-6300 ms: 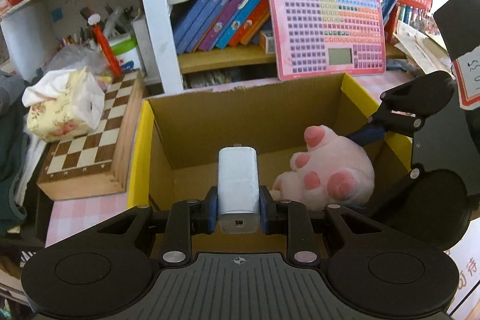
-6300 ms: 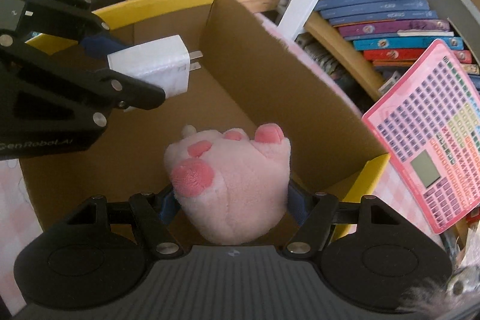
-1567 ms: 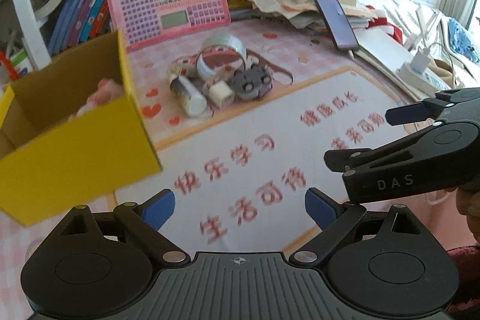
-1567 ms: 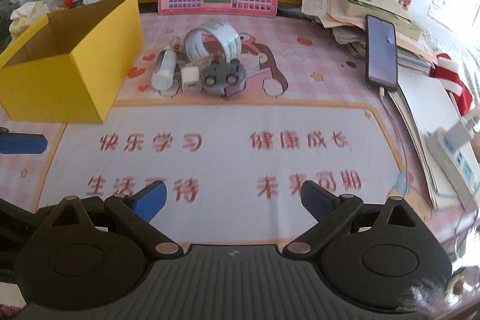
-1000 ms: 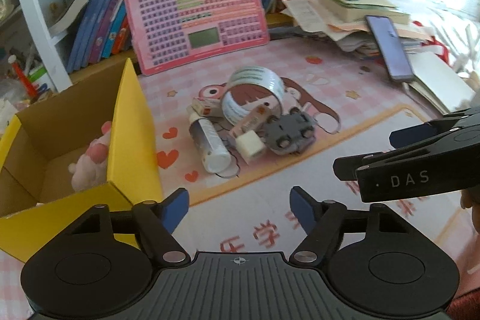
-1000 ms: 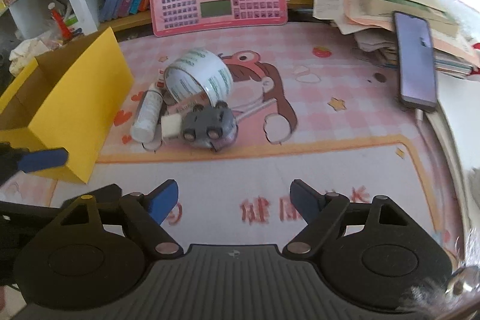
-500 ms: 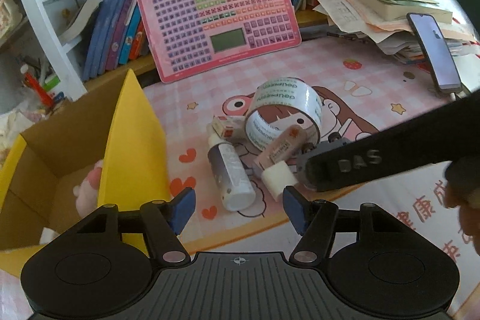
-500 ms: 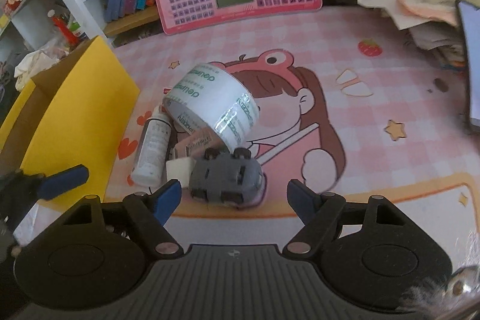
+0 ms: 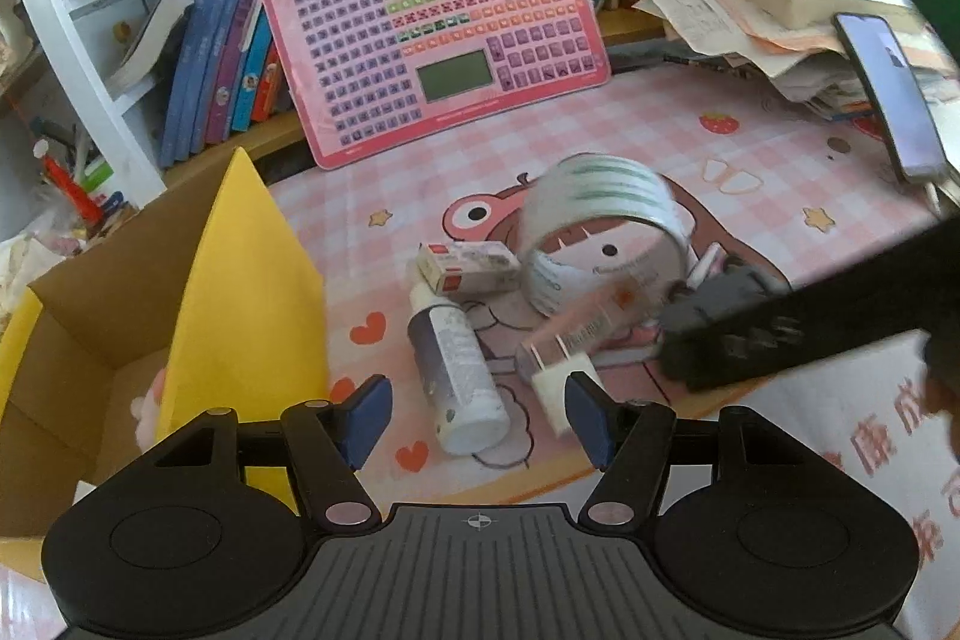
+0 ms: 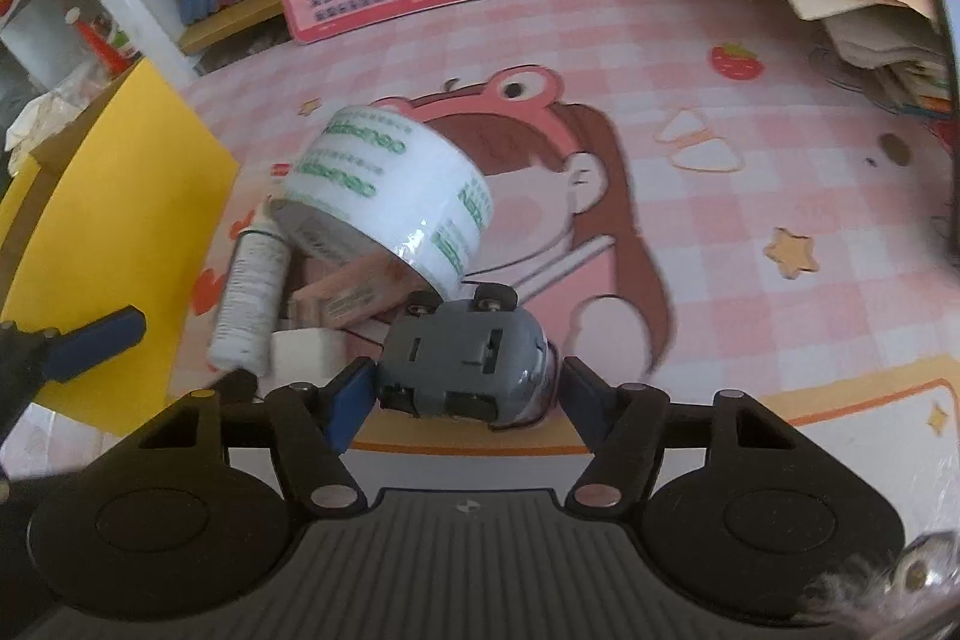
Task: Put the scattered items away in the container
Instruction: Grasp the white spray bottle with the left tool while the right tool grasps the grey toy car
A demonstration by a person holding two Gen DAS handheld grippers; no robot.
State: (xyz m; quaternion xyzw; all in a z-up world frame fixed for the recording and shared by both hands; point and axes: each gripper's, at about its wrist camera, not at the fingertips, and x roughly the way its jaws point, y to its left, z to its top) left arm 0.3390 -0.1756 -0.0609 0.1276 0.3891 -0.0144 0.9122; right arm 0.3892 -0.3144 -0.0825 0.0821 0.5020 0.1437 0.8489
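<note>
Half a second back both my claws were short of the pile; now each one straddles a piece. My right gripper [image 10: 465,394] has the grey toy car [image 10: 465,361] between its closing jaws, the left pad at its side, the right pad seemingly just clear, so no firm grip yet. My left gripper [image 9: 477,421] is narrowing around the white bottle [image 9: 456,370], pads not touching. Just past both claws leans the tape roll [image 10: 384,193]. To my left stands the yellow box [image 9: 246,292], a pink plush showing inside, so two more pieces should go in soon.
</note>
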